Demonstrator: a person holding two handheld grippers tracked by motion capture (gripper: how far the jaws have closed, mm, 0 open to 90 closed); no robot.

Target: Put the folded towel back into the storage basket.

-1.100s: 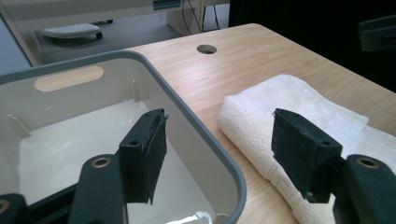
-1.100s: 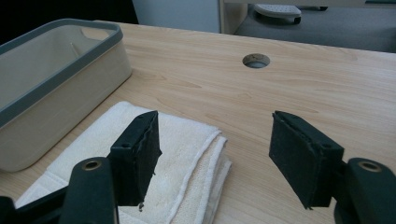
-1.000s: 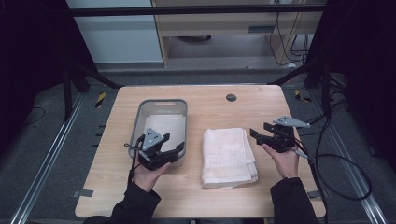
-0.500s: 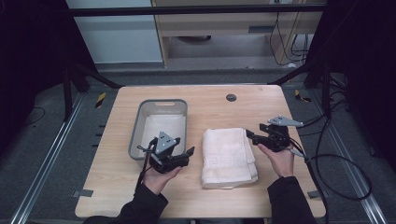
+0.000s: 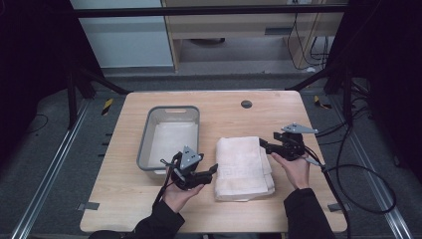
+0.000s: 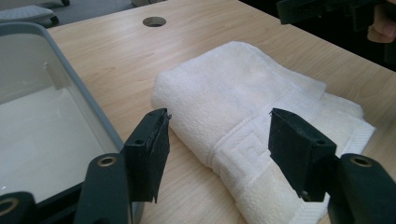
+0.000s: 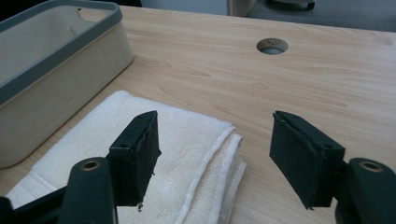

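Flanking the folded white towel (image 5: 244,167) with both tongs apart.
I hold the left tongs (image 5: 215,170) just beside its near left edge and the right tongs (image 5: 262,143) at its far right corner, probably to lift both sides together; it lies flat on the bench (image 5: 278,114), beside the empty grey-rimmed bin (image 5: 170,137).
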